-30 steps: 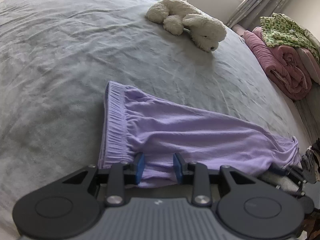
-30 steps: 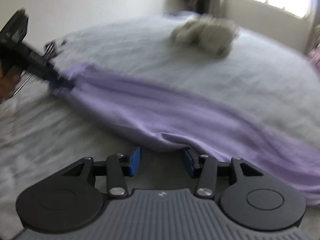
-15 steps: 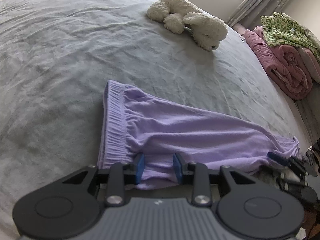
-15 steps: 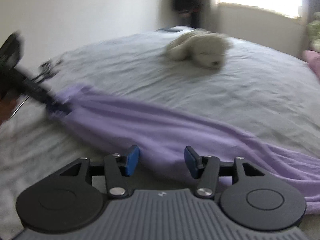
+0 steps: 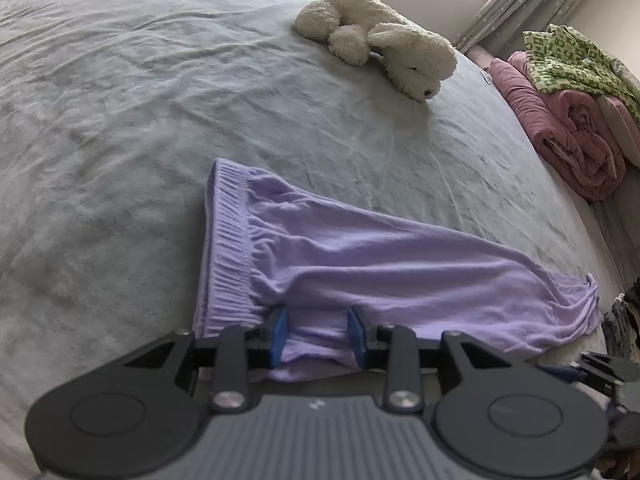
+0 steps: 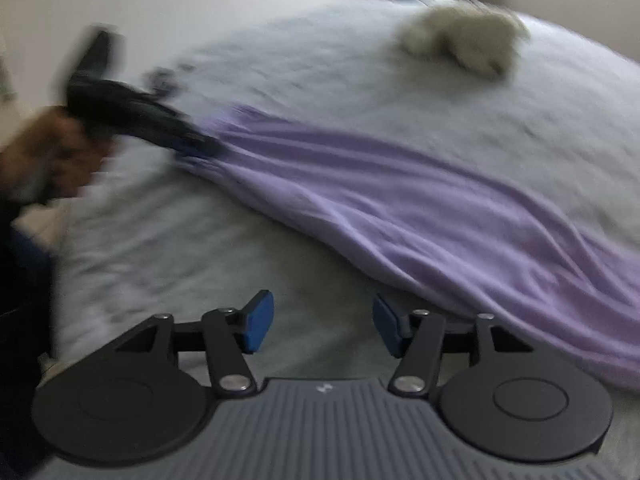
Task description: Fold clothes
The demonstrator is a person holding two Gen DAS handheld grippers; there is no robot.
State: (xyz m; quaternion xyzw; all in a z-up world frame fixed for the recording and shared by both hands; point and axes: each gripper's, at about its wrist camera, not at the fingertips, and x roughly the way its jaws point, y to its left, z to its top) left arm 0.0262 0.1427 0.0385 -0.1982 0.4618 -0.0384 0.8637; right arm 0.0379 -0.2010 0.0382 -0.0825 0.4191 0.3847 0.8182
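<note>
While the left gripper (image 5: 316, 332) clamps the purple shorts (image 5: 360, 256) near the waistband, the right gripper (image 6: 323, 326), fingers just spreading empty, should grip the hem squarely.

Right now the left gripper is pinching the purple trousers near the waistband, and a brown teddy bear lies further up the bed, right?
Not quite: the soft toy is white, not brown, as the left wrist view shows. The rest holds: the left gripper pinches the purple trousers near the waistband, and the toy lies further up the bed.
</note>
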